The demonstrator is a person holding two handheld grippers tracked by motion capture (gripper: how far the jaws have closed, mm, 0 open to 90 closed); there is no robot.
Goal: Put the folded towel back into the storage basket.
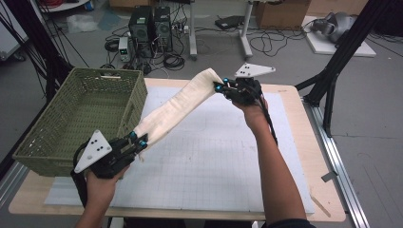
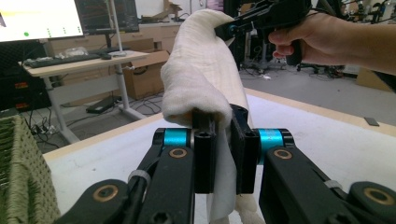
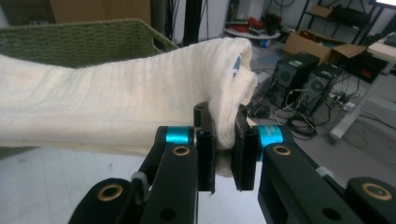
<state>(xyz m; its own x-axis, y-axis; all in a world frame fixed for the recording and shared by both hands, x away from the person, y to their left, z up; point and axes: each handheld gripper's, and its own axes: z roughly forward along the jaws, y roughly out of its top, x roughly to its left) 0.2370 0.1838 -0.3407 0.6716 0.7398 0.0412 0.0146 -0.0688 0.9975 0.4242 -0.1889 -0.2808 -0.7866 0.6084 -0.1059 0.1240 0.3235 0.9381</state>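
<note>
A cream cloth (image 1: 176,107) was held stretched above the bench (image 1: 304,156) at frame centre, one end clamped in the left hand-held gripper (image 1: 139,141), the other in the right hand-held gripper (image 1: 221,86), beside a green basket (image 1: 57,142).

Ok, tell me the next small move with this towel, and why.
Probably carry the towel left over the basket. Both the left gripper and right gripper are shut on its ends, it hangs clear of the table, and the basket beside it sits open.
</note>
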